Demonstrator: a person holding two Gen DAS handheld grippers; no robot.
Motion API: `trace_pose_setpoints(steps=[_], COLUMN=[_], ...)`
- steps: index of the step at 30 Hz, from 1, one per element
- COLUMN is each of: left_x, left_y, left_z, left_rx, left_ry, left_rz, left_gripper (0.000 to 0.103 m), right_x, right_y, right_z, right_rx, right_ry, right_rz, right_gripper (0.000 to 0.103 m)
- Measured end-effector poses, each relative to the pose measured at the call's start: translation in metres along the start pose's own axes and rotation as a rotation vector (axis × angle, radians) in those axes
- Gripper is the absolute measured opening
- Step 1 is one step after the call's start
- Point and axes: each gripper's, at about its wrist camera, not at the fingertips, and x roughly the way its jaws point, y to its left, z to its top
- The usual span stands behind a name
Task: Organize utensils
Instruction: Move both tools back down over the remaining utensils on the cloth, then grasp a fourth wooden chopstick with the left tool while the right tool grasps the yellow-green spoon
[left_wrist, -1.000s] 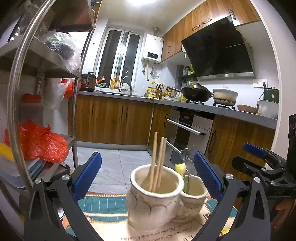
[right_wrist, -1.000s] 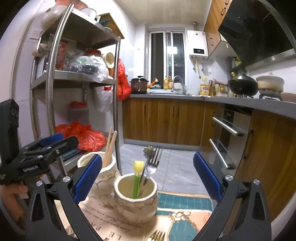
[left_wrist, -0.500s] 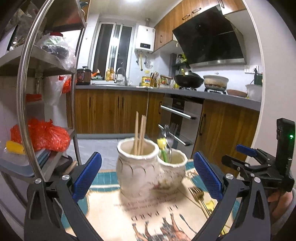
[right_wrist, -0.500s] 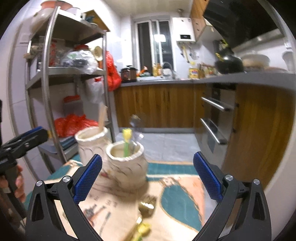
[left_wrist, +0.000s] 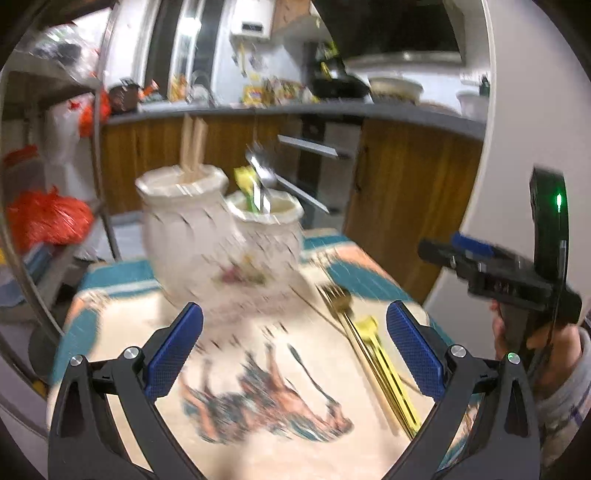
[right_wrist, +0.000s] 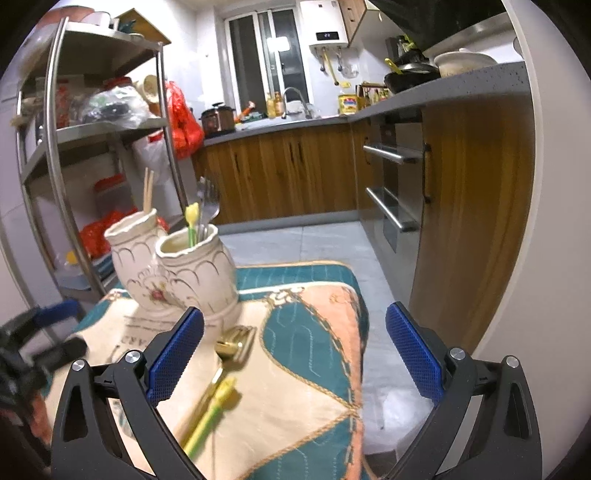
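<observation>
Gold fork (right_wrist: 235, 341) and yellow-handled utensil (right_wrist: 214, 410) lie loose on the patterned worktop cloth (right_wrist: 314, 369), near its right edge, beside two cream ceramic holders (right_wrist: 195, 269) already stocked with chopsticks and cutlery. Left tool (left_wrist: 295, 350) and right tool (right_wrist: 295, 350) gape wide, empty.

Walls: we see white tile (right_wrist: 221, 74) around a dark window (right_wrist: 269, 59).
Cabinets: wood-fronted units (right_wrist: 288, 173) under a grey countertop (right_wrist: 461, 85) face us.
Floor: we look onto pale tiles (right_wrist: 325, 243).
Shelving: our left side shows a steel rack (right_wrist: 110, 127) with bags.
Heater: we spot a white unit (right_wrist: 327, 24) high up.
</observation>
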Motion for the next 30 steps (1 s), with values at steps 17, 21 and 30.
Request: trace_pose_setpoints(steps=[17,21,30], left_x=[0.049,0.051,0.053], left_y=[-0.028,-0.037,-0.050], left_z=[-0.030,-0.035,-0.034], left_rx=[0.007,0.022,0.096], left_ry=[0.255,0.302,0.324], left_rz=[-0.043,-0.086,-0.040], left_gripper=[0.072,0.049,0.026], right_x=[0.011,0.012,0.015], right_y=[-0.015,-0.014,-0.006], right_z=[-0.008,-0.007,-0.008], right_rx=[0.005,0.007,-0.014], right_ry=[0.072,0.076,0.080], right_rz=[-0.002,0.003,0.011], right_gripper=[0.098,0.098,0.098])
